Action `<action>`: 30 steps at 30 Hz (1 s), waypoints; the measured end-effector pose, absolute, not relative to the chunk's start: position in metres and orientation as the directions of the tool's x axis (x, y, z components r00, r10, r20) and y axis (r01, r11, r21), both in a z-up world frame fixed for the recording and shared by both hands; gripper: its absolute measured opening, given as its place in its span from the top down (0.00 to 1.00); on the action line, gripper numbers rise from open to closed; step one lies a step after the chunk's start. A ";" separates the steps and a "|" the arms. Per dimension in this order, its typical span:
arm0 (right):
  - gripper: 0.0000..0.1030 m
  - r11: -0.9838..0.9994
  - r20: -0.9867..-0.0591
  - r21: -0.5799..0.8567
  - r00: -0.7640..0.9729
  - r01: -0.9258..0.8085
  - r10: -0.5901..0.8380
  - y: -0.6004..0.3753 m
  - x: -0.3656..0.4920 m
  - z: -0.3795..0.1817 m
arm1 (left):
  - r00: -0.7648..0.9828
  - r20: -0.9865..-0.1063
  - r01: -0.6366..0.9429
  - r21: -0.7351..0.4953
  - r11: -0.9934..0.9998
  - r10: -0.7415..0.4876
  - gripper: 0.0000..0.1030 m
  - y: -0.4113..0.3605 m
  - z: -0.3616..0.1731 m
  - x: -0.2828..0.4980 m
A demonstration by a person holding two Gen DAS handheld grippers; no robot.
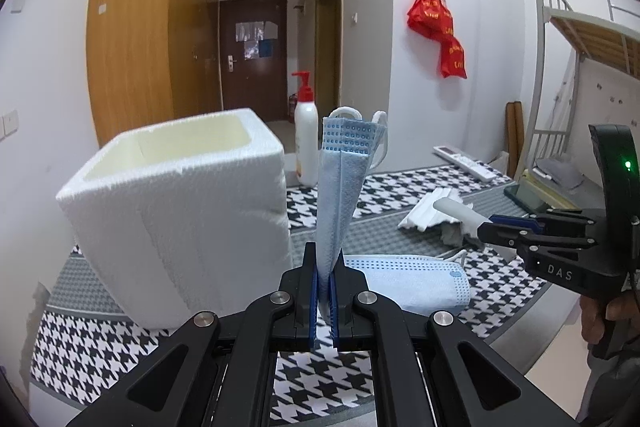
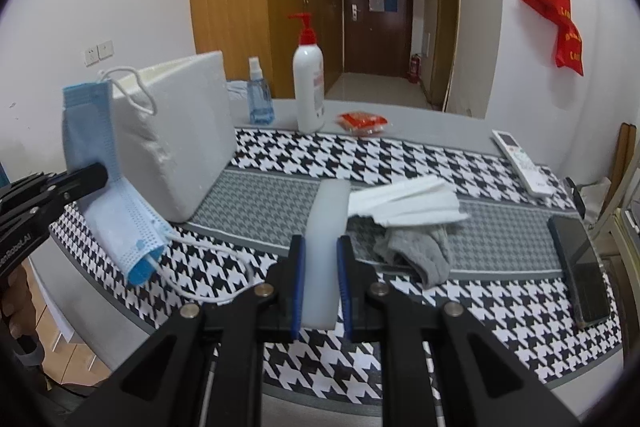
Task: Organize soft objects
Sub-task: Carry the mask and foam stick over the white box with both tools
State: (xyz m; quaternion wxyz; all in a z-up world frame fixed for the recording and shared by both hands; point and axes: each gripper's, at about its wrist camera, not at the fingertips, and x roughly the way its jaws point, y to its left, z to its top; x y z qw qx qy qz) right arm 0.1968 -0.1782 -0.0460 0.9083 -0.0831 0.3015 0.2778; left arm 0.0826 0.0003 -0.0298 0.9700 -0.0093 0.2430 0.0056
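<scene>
Beside the foam box [image 1: 176, 211], the left gripper [image 1: 325, 287] pinches a limp, light mask [image 1: 340, 187] near its edge; the right gripper [image 2: 320, 287] clamps a soft white block [image 2: 325, 227] midway

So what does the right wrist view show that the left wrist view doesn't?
Only the right wrist view shows the blue spray bottle, the red packet and the grey sock clearly. Only the left wrist view shows the foam box's open top and the bunk bed. Both show the left gripper shut on a blue mask, the right gripper shut on a white block, and the pump bottle.
</scene>
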 end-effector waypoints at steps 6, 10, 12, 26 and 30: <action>0.82 0.821 -0.559 0.023 0.674 -0.570 0.484 -0.178 0.194 -0.028 | 0.896 -0.443 -0.012 -0.009 1.000 0.007 0.95 0.001 -0.009 0.083; 0.82 0.819 -0.534 0.020 0.686 -0.574 0.494 -0.176 0.192 -0.018 | 0.910 -0.415 -0.014 0.004 1.000 0.015 0.95 -0.001 0.002 0.084; 0.82 0.820 -0.525 0.019 0.692 -0.572 0.495 -0.177 0.192 -0.013 | 0.916 -0.400 -0.022 0.011 1.000 0.024 0.95 0.001 0.005 0.087; 0.82 0.809 -0.452 0.013 0.718 -0.588 0.529 -0.173 0.194 0.021 | 0.944 -0.324 -0.053 0.030 0.998 0.060 0.95 0.009 0.044 0.092; 0.82 0.798 -0.439 0.007 0.715 -0.602 0.544 -0.168 0.194 0.028 | 0.950 -0.302 -0.074 0.036 0.997 0.082 0.95 0.014 0.054 0.094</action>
